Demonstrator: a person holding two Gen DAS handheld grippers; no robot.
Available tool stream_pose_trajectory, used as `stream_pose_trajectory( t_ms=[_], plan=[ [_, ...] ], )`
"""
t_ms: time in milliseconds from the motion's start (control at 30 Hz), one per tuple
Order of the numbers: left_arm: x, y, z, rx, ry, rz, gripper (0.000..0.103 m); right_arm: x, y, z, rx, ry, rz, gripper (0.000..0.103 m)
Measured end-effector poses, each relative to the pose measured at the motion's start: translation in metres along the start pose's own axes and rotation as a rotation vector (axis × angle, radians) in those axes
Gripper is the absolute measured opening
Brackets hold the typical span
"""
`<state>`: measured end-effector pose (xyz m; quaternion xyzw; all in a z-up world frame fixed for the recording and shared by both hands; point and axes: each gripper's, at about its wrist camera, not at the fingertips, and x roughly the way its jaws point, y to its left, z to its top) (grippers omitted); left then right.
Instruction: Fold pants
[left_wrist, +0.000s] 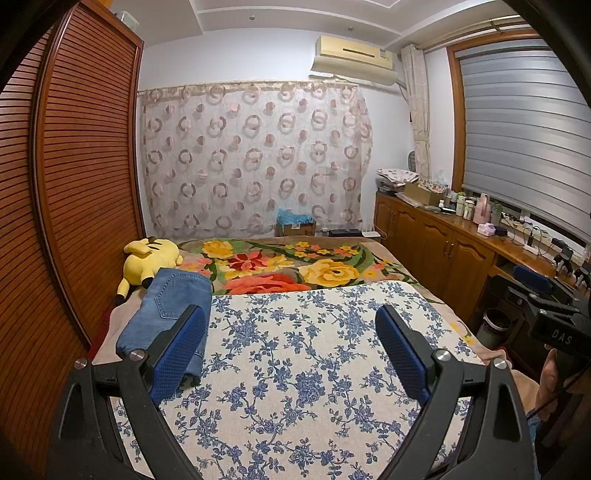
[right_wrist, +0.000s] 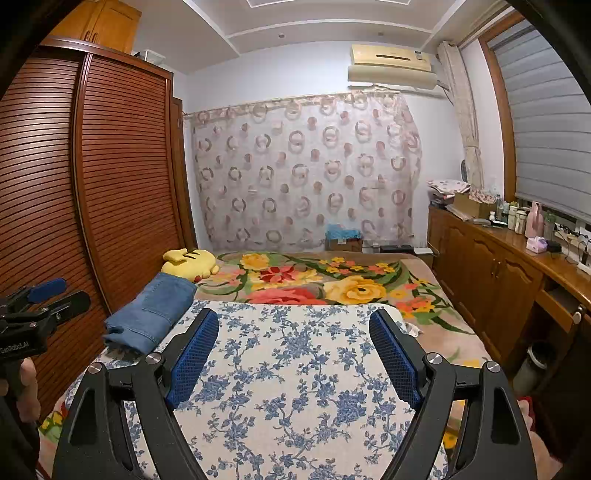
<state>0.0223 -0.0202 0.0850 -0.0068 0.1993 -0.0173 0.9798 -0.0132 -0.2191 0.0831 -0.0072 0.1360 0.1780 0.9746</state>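
Pants, a folded blue denim bundle (left_wrist: 166, 314), lie at your ten o'clock along the bed's wardrobe edge, long axis toward twelve, nearest your left gripper (left_wrist: 291, 354); both it and right gripper (right_wrist: 293, 356) hang spread, empty.

Folded jeans (left_wrist: 166, 314) partly hidden behind left gripper's (left_wrist: 291, 350) finger; small countertop bottles (left_wrist: 465, 206) too tiny to identify; trash bin (left_wrist: 496, 325) partly hidden.
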Motion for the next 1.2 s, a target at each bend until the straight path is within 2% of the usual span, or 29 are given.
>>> stream_pose_trajectory(
  t_ms=[1200],
  plan=[
    [-0.0003, 0.0, -0.005, 0.002, -0.003, 0.0, 0.094, -0.0031, 0.003, -0.0007, 0.006, 0.0, -0.006, 0.085]
  ],
)
